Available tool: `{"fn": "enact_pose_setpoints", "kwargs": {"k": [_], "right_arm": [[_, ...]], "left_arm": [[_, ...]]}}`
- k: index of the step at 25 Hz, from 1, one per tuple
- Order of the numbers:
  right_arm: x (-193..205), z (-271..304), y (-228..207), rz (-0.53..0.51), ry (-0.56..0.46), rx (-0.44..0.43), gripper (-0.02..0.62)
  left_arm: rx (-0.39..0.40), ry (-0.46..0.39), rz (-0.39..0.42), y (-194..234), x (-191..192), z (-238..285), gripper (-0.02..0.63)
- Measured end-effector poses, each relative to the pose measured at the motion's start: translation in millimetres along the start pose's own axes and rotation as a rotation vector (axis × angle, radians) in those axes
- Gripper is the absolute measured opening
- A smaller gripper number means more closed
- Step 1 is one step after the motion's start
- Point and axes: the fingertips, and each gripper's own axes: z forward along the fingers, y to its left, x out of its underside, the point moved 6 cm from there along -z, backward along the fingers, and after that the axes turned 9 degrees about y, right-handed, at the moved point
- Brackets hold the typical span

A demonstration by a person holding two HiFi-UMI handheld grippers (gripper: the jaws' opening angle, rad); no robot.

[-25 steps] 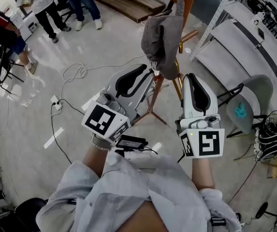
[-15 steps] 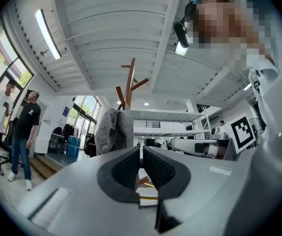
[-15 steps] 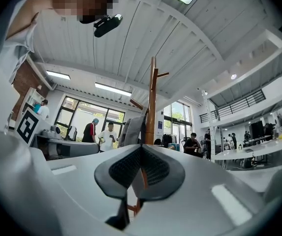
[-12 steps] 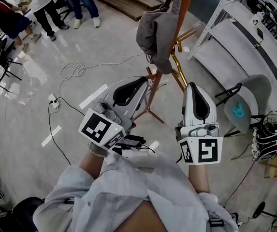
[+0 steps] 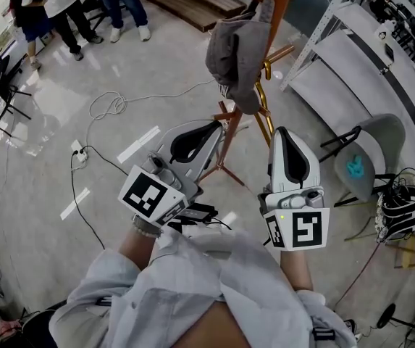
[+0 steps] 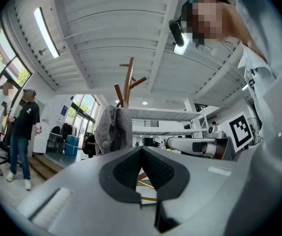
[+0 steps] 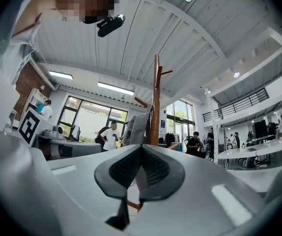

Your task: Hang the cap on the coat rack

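The grey cap [image 5: 236, 53] hangs on a peg of the wooden coat rack [image 5: 279, 2], free of both grippers. My left gripper [image 5: 216, 125] is below it and to the left, jaws shut with nothing between them. My right gripper [image 5: 282, 131] is below and to the right, also shut and empty. In the left gripper view the cap [image 6: 112, 130] hangs on the coat rack [image 6: 127, 82] beyond the closed left gripper [image 6: 141, 149]. The right gripper view shows the cap [image 7: 138, 127] against the coat rack [image 7: 156, 97], beyond the closed right gripper [image 7: 141, 148].
The rack's splayed legs [image 5: 225, 167] stand on the pale floor between the grippers. A white cable and power strip [image 5: 84, 154] lie to the left. A grey chair [image 5: 384, 147] and white shelving [image 5: 352, 56] are on the right. People [image 5: 55, 6] stand at the far left.
Both grippers have drawn back and down, a little away from the cap. The cap stays hanging on the rack.
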Motion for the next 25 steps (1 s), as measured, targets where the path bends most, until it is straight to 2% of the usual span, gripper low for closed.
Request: {"fn": "enact_pose_setpoints", "kwargs": {"k": [25], "right_arm": [[-0.3, 3.7, 2.6, -0.023, 0.014, 0.004, 0.007]], "left_arm": [[0.019, -0.003, -0.014, 3.0, 2.3, 4.5, 0.005]]}}
